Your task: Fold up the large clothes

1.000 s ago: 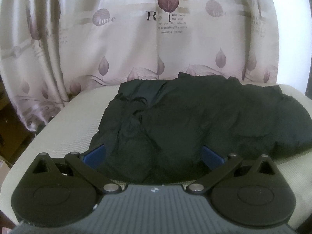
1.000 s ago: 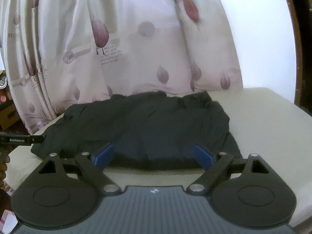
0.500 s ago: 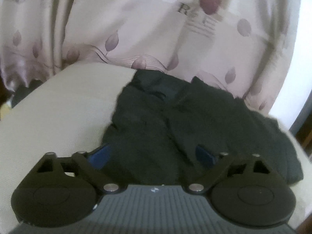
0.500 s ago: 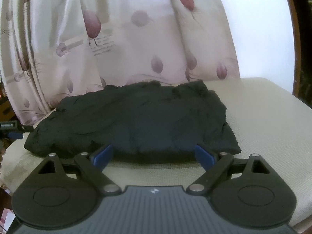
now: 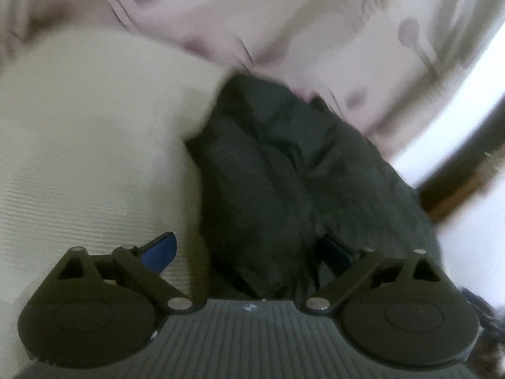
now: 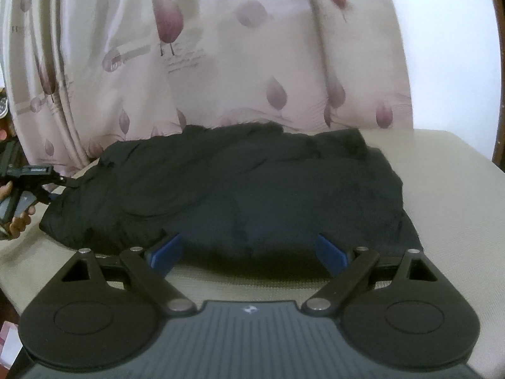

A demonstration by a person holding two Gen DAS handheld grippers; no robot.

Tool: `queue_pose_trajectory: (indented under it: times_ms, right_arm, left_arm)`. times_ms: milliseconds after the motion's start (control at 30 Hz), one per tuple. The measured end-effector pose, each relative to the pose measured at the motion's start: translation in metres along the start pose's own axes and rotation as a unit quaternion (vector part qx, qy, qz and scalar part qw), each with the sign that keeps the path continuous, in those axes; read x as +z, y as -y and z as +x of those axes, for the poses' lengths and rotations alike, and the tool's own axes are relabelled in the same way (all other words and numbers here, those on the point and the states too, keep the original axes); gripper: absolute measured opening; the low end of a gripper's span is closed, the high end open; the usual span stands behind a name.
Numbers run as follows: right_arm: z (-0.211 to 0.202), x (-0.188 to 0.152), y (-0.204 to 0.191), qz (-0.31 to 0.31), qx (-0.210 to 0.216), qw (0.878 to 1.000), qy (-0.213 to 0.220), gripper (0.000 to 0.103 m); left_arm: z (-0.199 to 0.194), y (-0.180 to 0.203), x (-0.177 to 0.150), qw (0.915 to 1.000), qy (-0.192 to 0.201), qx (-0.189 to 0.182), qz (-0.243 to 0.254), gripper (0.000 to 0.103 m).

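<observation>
Jaws of the left gripper (image 5: pixel 249 252) stand wide, the black garment (image 5: pixel 284 170) running from between them toward 1 o'clock over the cream cushion (image 5: pixel 79 145). Right gripper (image 6: pixel 249 251) likewise gapes wide, the garment (image 6: pixel 246 183) spread at 12 o'clock, its near edge between the fingertips.

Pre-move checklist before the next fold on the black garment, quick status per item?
1. Left gripper jaws open: ok.
2. Right gripper jaws open: ok.
3. Garment lying on the cushion: ok.
4. Left gripper at the garment's end, fabric between its jaws: ok in the left wrist view, but blurred.
5. Right gripper at the near edge: ok, jaws straddle it; contact cannot tell.
6. Curtain clear of the far edge: not ok, it hangs right against the garment.
</observation>
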State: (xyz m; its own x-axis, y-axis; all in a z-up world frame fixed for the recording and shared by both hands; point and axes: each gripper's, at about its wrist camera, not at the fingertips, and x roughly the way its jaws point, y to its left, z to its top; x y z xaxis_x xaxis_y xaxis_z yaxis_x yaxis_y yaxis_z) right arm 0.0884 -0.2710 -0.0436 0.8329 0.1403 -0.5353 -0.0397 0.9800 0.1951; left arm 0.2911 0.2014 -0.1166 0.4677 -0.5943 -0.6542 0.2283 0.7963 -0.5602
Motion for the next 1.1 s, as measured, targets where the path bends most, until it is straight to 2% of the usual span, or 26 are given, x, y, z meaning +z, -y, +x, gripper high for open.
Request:
queue_pose_trajectory:
  times_ms: [67, 133, 200, 267, 300, 433, 500, 567, 700, 733, 800, 867, 933, 967, 1033, 1067, 1100]
  right_arm:
    - [0.003, 0.002, -0.003, -0.001, -0.001, 1.000, -0.003, 0.092]
    - [0.007, 0.004, -0.005, 0.000, 0.000, 1.000, -0.005, 0.092]
    - [0.012, 0.007, -0.009, -0.001, 0.001, 1.000, -0.010, 0.092]
    - [0.016, 0.009, -0.015, -0.007, 0.004, 1.000, -0.012, 0.092]
    - [0.018, 0.010, -0.019, -0.010, 0.006, 1.000, -0.013, 0.092]
    - [0.022, 0.019, -0.029, -0.018, 0.015, 1.000, -0.001, 0.092]
    - [0.024, 0.028, -0.034, -0.030, 0.016, 0.999, 0.010, 0.092]
    - [0.030, 0.039, -0.040, -0.051, 0.023, 0.998, 0.018, 0.092]
    - [0.044, 0.052, -0.059, -0.113, 0.055, 0.991, 0.044, 0.091]
    - [0.048, 0.053, -0.067, -0.143, 0.067, 0.986, 0.057, 0.086]
    - [0.060, 0.054, -0.081, -0.192, 0.066, 0.977, 0.059, 0.027]
    - [0.079, 0.055, -0.090, -0.220, 0.061, 0.973, 0.040, 0.019]
    - [0.093, 0.054, -0.093, -0.233, 0.067, 0.969, 0.037, 0.017]
    - [0.101, 0.054, -0.094, -0.240, 0.066, 0.968, 0.027, 0.016]
    - [0.108, 0.055, -0.097, -0.253, 0.075, 0.964, 0.021, 0.016]
    - [0.111, 0.054, -0.101, -0.264, 0.078, 0.961, 0.020, 0.016]
    - [0.113, 0.054, -0.103, -0.278, 0.076, 0.958, 0.017, 0.016]
  left_arm:
    - [0.011, 0.002, 0.005, 0.9994, 0.000, -0.016, 0.031, 0.098]
    - [0.024, 0.003, 0.016, 0.9987, -0.007, -0.030, 0.040, 0.097]
    - [0.038, 0.000, 0.028, 0.9974, -0.024, -0.058, 0.036, 0.076]
    - [0.048, -0.002, 0.035, 0.9968, -0.032, -0.066, 0.032, 0.060]
    - [0.053, -0.003, 0.037, 0.9960, -0.037, -0.073, 0.035, 0.055]
    - [0.048, -0.008, 0.030, 0.9949, -0.023, -0.092, 0.035, 0.046]
    - [0.039, -0.010, 0.024, 0.9945, -0.005, -0.102, 0.023, 0.035]
    - [0.025, -0.008, 0.015, 0.9934, 0.016, -0.113, 0.016, 0.029]
    - [0.002, 0.002, -0.007, 0.9913, 0.032, -0.127, 0.015, 0.027]
    - [-0.001, 0.002, -0.013, 0.9914, 0.029, -0.127, 0.013, 0.027]
    - [-0.006, 0.001, -0.024, 0.9913, 0.026, -0.129, 0.005, 0.027]
    - [-0.010, 0.001, -0.026, 0.9910, 0.026, -0.131, 0.014, 0.027]
    - [-0.010, 0.000, -0.029, 0.9910, 0.023, -0.131, 0.018, 0.029]
    - [-0.009, 0.000, -0.027, 0.9919, 0.017, -0.123, 0.025, 0.035]
    - [-0.003, -0.001, -0.022, 0.9942, 0.008, -0.100, 0.038, 0.057]
    - [0.002, -0.003, -0.022, 0.9951, -0.005, -0.090, 0.041, 0.088]
    - [0.007, -0.004, -0.022, 0.9936, -0.009, -0.103, 0.047, 0.101]
